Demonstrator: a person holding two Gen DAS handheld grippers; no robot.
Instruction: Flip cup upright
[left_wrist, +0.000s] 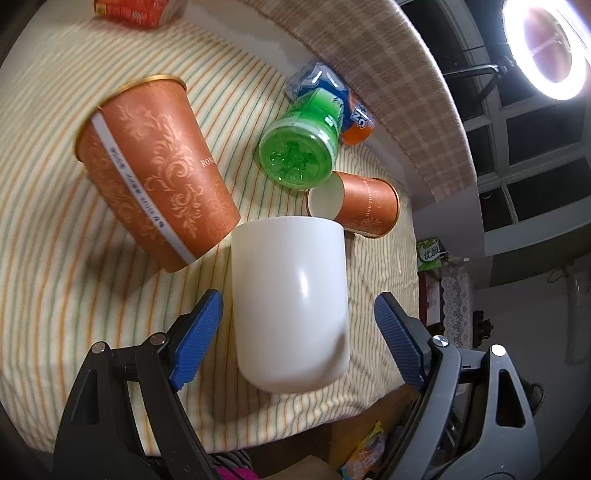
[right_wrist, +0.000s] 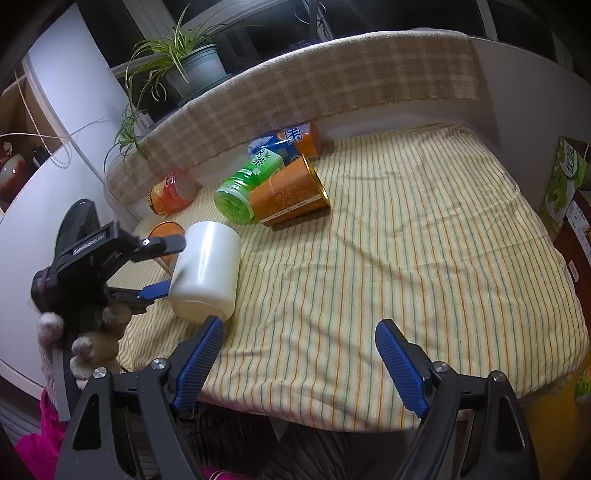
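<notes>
surface: striped cloth (right_wrist: 406, 240) | back: checked cloth (right_wrist: 314, 85) | plant: potted (right_wrist: 192, 70) | light: ring lamp (left_wrist: 546, 48) lit | windows (left_wrist: 535, 136) dark

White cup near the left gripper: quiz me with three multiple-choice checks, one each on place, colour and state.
1. Where is the smooth white cup?
A) between the fingers of the left gripper
B) inside an orange cup
C) on the floor

2. What colour is the translucent plastic bottle lying beyond it?
A) red
B) green
C) black

3. How is the right gripper?
A) shut on the cup
B) shut on the bottle
C) open, empty

Answers: 1 A, blue pads flank its sides; 2 B, body and base are green; 3 C, only striped cloth shows between its spread fingers.
</notes>
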